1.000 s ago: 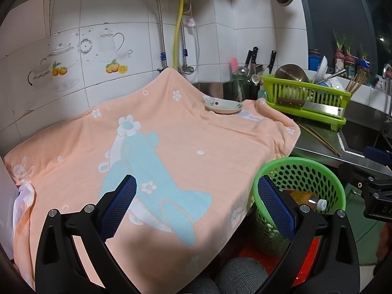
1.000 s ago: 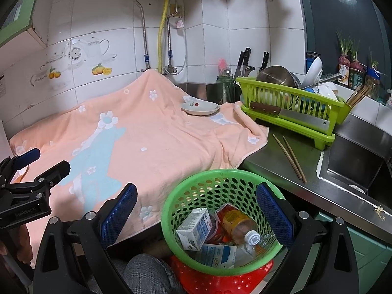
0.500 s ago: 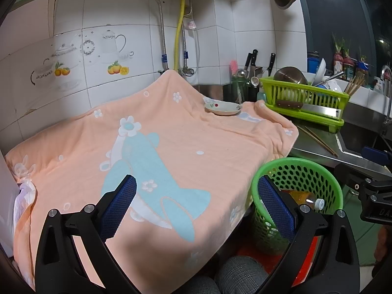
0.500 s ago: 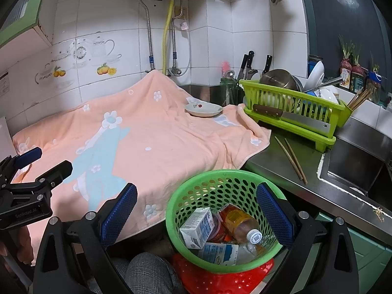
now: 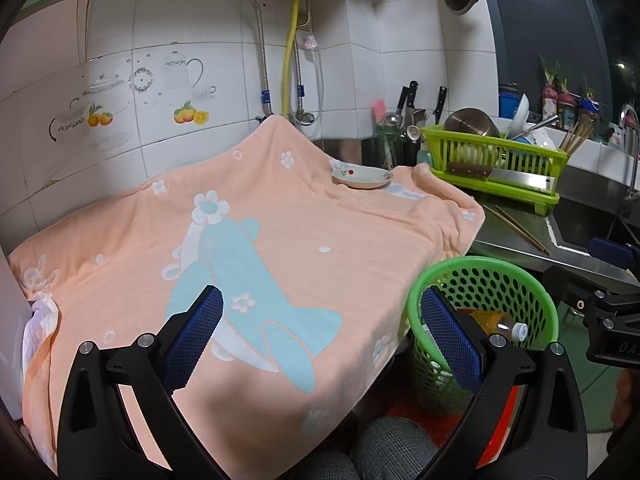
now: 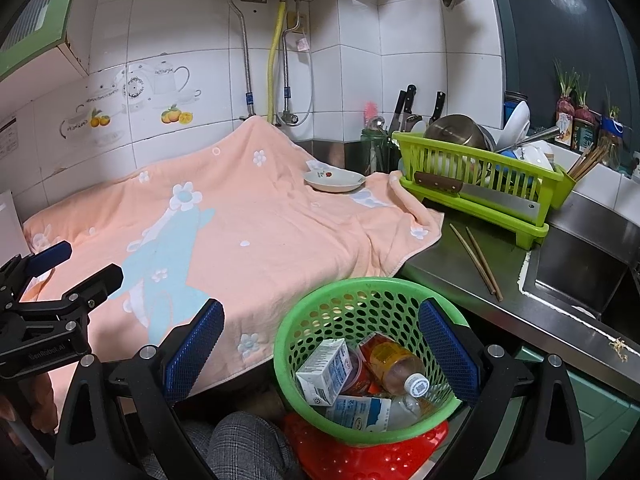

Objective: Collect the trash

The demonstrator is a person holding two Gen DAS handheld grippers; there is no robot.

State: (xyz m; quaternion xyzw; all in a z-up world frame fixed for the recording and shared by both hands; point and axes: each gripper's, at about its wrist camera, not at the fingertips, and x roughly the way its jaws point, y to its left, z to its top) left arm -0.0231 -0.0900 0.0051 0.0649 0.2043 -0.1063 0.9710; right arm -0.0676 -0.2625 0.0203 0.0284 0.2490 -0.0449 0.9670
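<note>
Trash sits in the green basket (image 6: 362,308), which stands on a red perforated item (image 6: 372,456) below the counter edge, right of the peach towel (image 6: 256,232). From the right wrist view the basket lies directly between and just ahead of the right gripper (image 6: 320,354) fingers; the blue pads frame its rim on both sides, no contact visible. From the left wrist view the basket is off to the right, behind the right-hand pad of the left gripper (image 5: 322,334), which hangs over the towel's near edge.

Both grippers: jaws spread wide, nothing between them, nothing touched.

Basket contents, counted:
- 1 white milk carton (image 6: 324,372), leaning at left
- 1 plastic bottle (image 6: 394,366) with amber liquid, white cap, lying tilted
- 1 flat white-blue pack (image 6: 356,414) at the bottom
- something red under the bottle, can't tell what

Towel top holds only 1 small saucer (image 6: 334,180) at its far right corner. White crumpled plastic (image 5: 38,320) pokes out under the towel's left edge.

Counter right of the towel: 2 chopsticks (image 6: 476,258) lying loose, 1 green dish rack (image 6: 480,184) with a cleaver across its front, sink (image 6: 580,268) beyond. Person's checked trouser knee (image 6: 244,444) shows at the bottom.
</note>
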